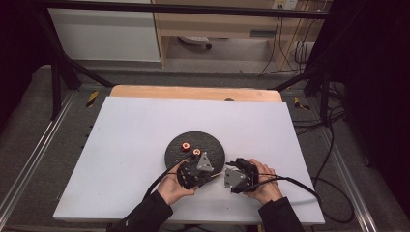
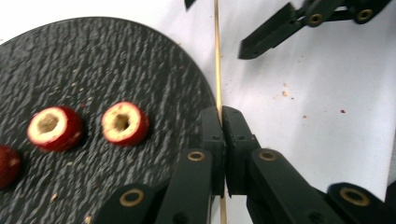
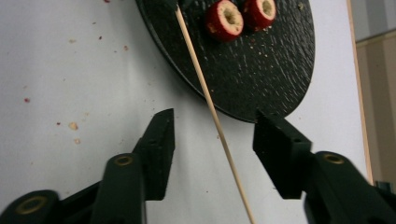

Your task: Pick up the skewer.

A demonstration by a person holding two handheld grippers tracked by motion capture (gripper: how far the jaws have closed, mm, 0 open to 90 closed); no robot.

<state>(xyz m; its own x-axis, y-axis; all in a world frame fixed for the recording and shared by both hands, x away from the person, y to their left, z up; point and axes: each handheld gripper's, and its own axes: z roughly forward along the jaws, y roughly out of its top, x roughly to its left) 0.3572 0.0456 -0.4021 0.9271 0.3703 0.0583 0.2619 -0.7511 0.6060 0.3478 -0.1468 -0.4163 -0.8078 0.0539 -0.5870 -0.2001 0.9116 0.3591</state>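
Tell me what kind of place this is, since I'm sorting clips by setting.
Probably a lab recording station, not a kitchen: a white table inside a black metal frame, loose cables on the floor, and hand-held grippers working by a black plate.

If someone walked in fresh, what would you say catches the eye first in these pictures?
Probably the thin wooden skewer, clamped in the shut left gripper beside the round black plate. Next, the cored red fruit pieces on that plate. The right gripper waits with open jaws either side of the skewer, above the white table.
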